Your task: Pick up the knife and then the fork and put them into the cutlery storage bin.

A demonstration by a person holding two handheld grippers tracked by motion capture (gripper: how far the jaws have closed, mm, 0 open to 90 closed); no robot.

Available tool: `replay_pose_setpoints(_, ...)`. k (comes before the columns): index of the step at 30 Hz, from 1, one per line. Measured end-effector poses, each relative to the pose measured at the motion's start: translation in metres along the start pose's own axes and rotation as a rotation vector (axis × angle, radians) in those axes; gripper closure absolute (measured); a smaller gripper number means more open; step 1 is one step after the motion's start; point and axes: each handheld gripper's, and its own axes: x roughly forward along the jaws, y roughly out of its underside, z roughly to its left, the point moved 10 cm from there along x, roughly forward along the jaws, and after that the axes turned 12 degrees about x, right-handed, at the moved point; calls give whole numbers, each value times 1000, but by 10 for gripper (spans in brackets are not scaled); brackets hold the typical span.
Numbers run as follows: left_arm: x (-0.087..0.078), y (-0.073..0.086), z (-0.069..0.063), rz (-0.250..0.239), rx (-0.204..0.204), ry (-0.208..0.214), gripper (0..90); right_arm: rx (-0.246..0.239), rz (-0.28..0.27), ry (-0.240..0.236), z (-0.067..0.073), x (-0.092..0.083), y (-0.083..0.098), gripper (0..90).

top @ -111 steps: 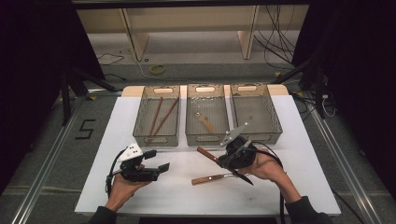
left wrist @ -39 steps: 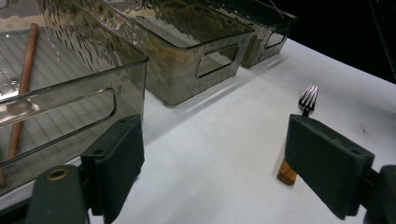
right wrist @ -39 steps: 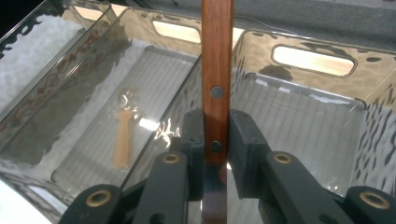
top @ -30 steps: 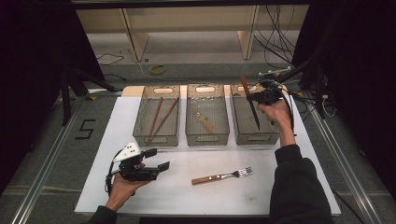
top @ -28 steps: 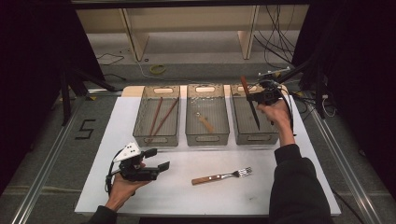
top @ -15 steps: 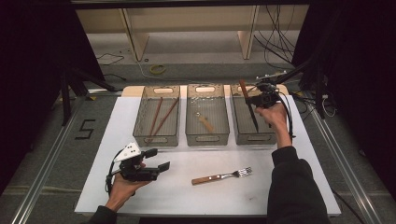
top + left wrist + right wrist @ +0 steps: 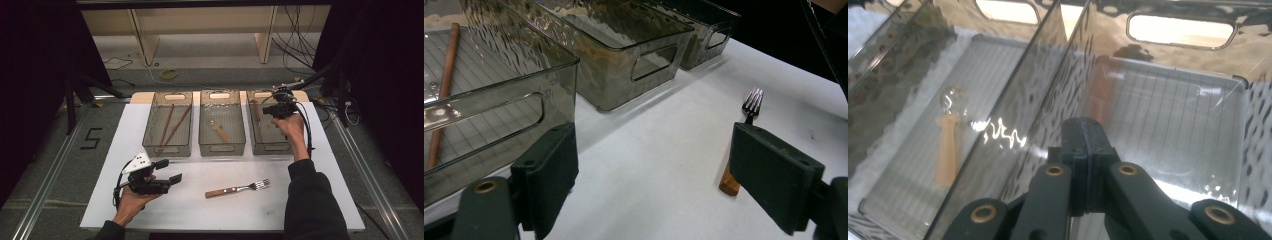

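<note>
Knife (image 7: 256, 111) blurred behind bin (image 7: 280, 146) wall — right tongs (image 7: 1083, 131) together, left tongs (image 7: 651, 187) apart.

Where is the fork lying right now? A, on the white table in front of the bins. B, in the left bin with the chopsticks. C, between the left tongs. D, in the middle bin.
A: the fork lies flat on the white table, in front of the three bins and apart from both hands.
</note>
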Motion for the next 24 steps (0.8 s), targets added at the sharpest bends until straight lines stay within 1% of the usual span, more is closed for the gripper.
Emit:
replay_pose_setpoints(1, 0, 0, 0, 0, 0, 0, 192, -15, 16, 19, -1, 1, 2, 900)
replay_pose_setpoints(2, 0, 0, 0, -1, 0, 1, 191, -15, 24, 19, -2, 1, 3, 833)
replay_pose_setpoints(3, 0, 0, 0, -1, -1, -1, 191, -4, 29, -3, 0, 1, 3, 725)
replay_pose_setpoints(4, 0, 0, 0, -1, 0, -1, 192, 2, 46, -10, 0, 1, 4, 624)
replay_pose_setpoints(5, 0, 0, 0, 0, 0, -1, 191, 2, 64, 1, 0, 2, 6, 556)
replay_pose_setpoints(6, 0, 0, 0, 0, 0, -1, 191, -6, 70, 12, -2, 2, 6, 532)
replay_pose_setpoints(8, 0, 0, 0, 0, 0, -2, 191, 8, 78, -12, -1, 2, 8, 456)
replay_pose_setpoints(9, 0, 0, 0, 0, 0, -1, 191, 8, 83, -11, -1, 2, 8, 430)
replay_pose_setpoints(11, 0, 0, 0, 0, 0, -2, 191, -3, 95, -9, 0, 1, 10, 402)
replay_pose_setpoints(14, 0, 0, 0, 0, -2, -2, 191, -15, 91, -17, 4, -4, 10, 360)
replay_pose_setpoints(17, 0, 0, 0, -1, -1, -2, 191, -39, 82, -27, 10, -9, 9, 333)
replay_pose_setpoints(24, 0, 0, 1, -2, -2, -3, 191, -112, 75, -84, 30, -24, 13, 306)
